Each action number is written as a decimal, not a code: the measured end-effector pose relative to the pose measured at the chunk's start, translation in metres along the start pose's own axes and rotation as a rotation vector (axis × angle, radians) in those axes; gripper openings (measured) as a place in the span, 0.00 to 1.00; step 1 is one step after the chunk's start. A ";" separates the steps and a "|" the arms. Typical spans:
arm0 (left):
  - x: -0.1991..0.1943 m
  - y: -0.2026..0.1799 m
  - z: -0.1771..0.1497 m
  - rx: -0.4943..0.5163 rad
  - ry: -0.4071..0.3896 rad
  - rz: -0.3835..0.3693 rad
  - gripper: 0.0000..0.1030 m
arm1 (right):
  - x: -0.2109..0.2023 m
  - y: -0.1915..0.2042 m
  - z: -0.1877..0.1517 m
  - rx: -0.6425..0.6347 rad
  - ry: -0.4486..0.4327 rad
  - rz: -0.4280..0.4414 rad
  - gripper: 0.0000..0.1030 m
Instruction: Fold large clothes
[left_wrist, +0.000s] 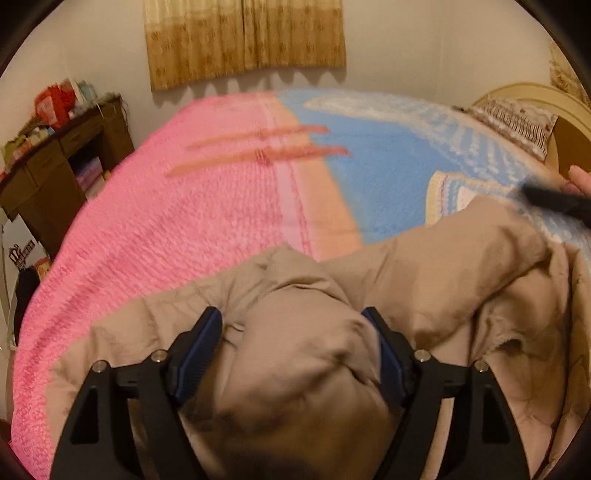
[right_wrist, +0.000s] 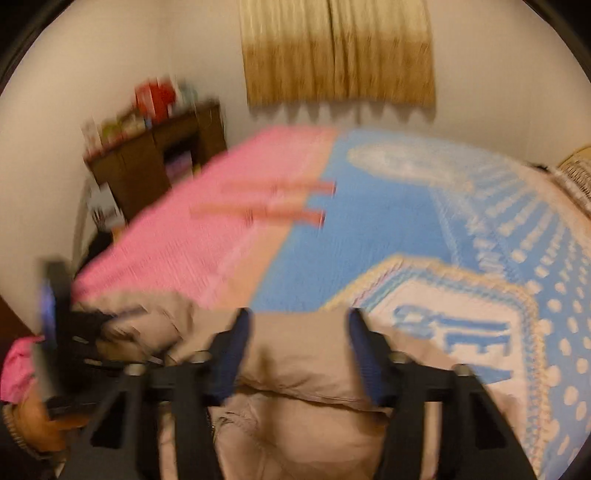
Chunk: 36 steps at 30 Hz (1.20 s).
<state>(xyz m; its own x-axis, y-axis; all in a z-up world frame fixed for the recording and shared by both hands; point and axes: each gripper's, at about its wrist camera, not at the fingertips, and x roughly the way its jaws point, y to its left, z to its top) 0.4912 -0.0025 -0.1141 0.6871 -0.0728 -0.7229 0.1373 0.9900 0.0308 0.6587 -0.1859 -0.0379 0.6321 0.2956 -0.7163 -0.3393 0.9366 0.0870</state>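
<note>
In the left wrist view the left gripper (left_wrist: 291, 325) hangs spread wide over a puffy fold of the beige padded coat (left_wrist: 424, 269), which lies rumpled on the near edge of the pink and blue knitted bedspread (left_wrist: 207, 206); its pads flank the bulge without visibly pinching it, so I judge the springy filling could let that fold puff open again. In the blurred right wrist view the right gripper (right_wrist: 299, 321) is also parted, holding nothing, above the coat's folded edge, and a later grab could catch only the slippery outer layer and drag the pile askew.
</note>
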 end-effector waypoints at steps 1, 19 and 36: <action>-0.008 0.001 0.001 -0.004 -0.038 0.000 0.77 | 0.017 -0.001 -0.004 0.017 0.045 -0.001 0.46; 0.035 0.023 -0.002 -0.082 0.062 0.062 1.00 | 0.057 -0.015 -0.047 0.007 0.094 -0.018 0.46; -0.045 0.015 0.003 -0.114 -0.176 -0.099 0.97 | 0.062 -0.011 -0.051 -0.004 0.085 -0.030 0.47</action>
<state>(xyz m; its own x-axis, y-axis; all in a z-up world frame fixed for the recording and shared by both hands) 0.4645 0.0155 -0.0796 0.7894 -0.1801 -0.5869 0.1356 0.9835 -0.1195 0.6664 -0.1878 -0.1187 0.5805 0.2498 -0.7750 -0.3236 0.9442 0.0620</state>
